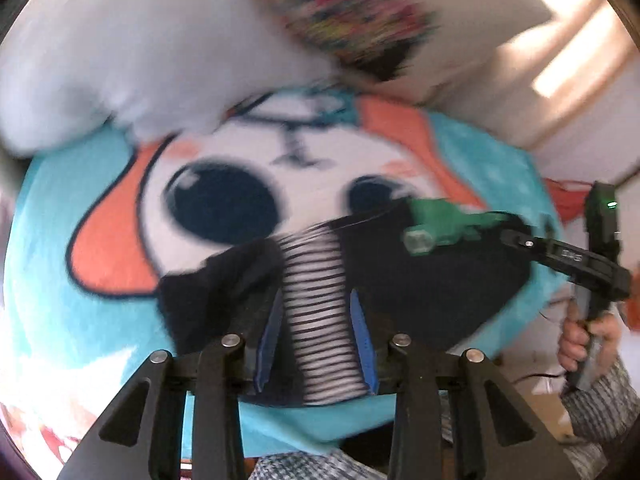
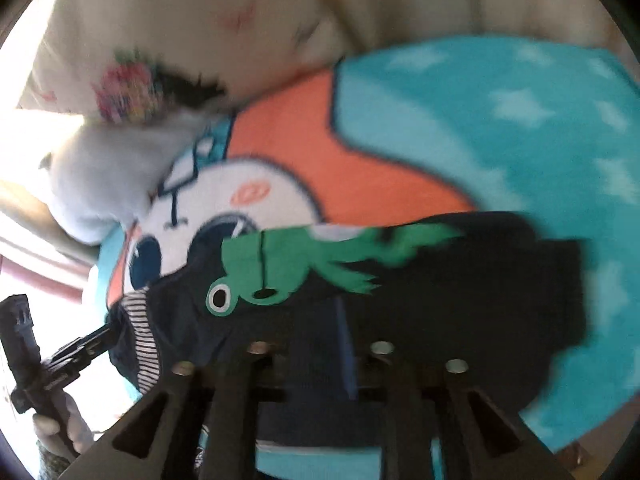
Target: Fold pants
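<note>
Small dark navy pants (image 1: 420, 280) with a black-and-white striped waistband (image 1: 316, 304) and a green frog print (image 2: 280, 268) lie folded on a turquoise cartoon blanket (image 1: 80, 280). My left gripper (image 1: 316, 320) has its blue-padded fingers either side of the striped waistband, closed on it. My right gripper (image 2: 344, 336) is shut on the dark fabric below the frog print; it also shows in the left wrist view (image 1: 520, 240) at the pants' right edge. The left gripper shows in the right wrist view (image 2: 100, 338) at the waistband.
A white pillow (image 1: 140, 60) and a cushion with a colourful print (image 1: 352, 24) lie at the blanket's far end. A beige wall or headboard (image 2: 440, 0) stands behind. The person's hands (image 1: 580, 336) hold the gripper handles.
</note>
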`<state>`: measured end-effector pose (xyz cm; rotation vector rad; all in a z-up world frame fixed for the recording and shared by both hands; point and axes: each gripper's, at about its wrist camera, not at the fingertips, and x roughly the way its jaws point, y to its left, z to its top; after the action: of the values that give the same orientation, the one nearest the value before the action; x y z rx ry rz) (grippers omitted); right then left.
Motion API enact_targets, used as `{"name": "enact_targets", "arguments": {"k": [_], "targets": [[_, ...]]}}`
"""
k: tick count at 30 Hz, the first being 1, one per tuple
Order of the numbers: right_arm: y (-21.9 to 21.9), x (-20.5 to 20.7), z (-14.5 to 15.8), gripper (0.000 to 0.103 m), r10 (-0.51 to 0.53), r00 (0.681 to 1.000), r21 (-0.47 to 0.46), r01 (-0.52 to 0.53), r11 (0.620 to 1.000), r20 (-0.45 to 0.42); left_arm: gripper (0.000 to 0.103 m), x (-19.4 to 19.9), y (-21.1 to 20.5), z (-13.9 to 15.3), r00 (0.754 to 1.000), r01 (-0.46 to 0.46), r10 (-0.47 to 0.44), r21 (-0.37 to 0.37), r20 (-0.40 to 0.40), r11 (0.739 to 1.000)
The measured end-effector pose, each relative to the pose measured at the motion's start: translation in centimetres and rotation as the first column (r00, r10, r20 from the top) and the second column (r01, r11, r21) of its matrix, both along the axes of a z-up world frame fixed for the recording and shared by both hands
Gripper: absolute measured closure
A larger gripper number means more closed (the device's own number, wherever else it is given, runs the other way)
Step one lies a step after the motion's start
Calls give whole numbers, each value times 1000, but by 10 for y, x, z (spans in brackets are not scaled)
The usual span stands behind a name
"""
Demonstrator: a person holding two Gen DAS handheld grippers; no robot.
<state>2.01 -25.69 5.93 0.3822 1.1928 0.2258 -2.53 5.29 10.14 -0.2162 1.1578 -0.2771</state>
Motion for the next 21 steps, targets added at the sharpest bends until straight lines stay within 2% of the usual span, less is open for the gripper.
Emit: {"name": "enact_targets", "arguments": {"k": [4,5,8,13,16,21], "targets": [[-69,-36,25,59,-178,983,53,176,983,41,60,20,-46,23,991,127,-125,-55,34,990],[-86,-47,24,59,-224,974,64,221,973,36,60,28,-59,22,988,157,-155,-77,28,985],[-110,-65,11,58,-274,962,90,273,958,-3,59,50,-107,18,967,251,-255,-147,-7,957],[-113,-71,-11,58,-274,961,132,277,952,-41,59,89,-200,4,907,409,-419,-153,-43,900],[-108,-67,-19,58,-242,969,137,246,960,-40,59,110,-237,-7,884,440,-461,-198,-77,876],[-106,-53,-34,58,-211,977,127,213,969,-33,59,141,-291,-32,844,480,-516,-226,-143,848]]}}
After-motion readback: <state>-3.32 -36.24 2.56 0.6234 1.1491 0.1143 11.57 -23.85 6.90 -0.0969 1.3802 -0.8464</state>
